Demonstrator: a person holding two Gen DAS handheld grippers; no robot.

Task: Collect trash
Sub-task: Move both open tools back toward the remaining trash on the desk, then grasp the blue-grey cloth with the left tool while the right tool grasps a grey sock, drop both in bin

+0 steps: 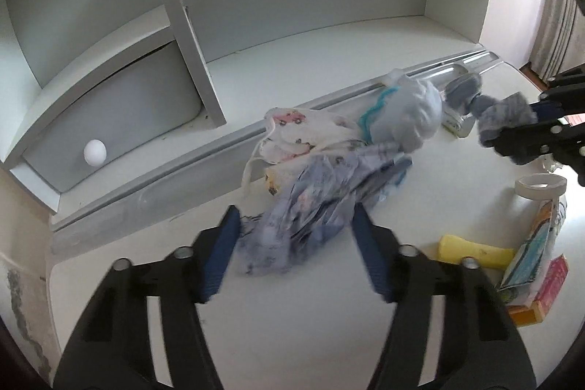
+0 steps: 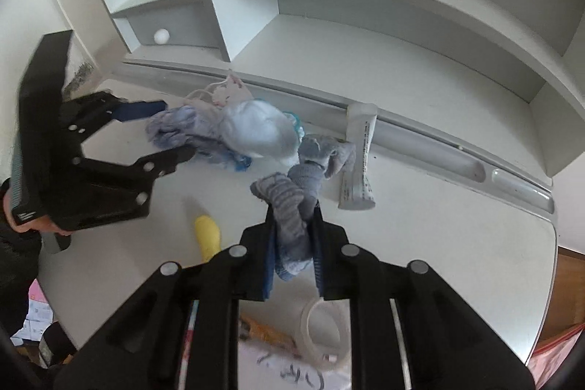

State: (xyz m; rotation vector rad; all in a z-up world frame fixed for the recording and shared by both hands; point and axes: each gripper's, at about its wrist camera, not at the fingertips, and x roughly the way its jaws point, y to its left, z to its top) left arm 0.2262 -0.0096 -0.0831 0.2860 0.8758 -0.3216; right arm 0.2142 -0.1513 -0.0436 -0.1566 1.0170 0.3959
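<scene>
Right claw [image 2: 292, 243] clamped on a grey sock [image 2: 289, 207], which trails toward the far side of the white table [image 2: 457, 225]. Left claw [image 1: 292, 240] part open; its blue pads flank a crumpled bluish bag [image 1: 307, 207] with no clear contact. Just beyond the bag lie a printed mask [image 1: 289, 134] and a white mask [image 1: 406, 116]. A tube [image 2: 358, 156] lies right of the sock. A yellow piece [image 1: 475, 253] lies near right, beside a tape roll [image 1: 539, 185].

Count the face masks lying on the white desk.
2 seen: a patterned white face mask by the groove, a pale blue cup-shaped face mask beside it. The crumpled bluish cloth may hide more.
</scene>
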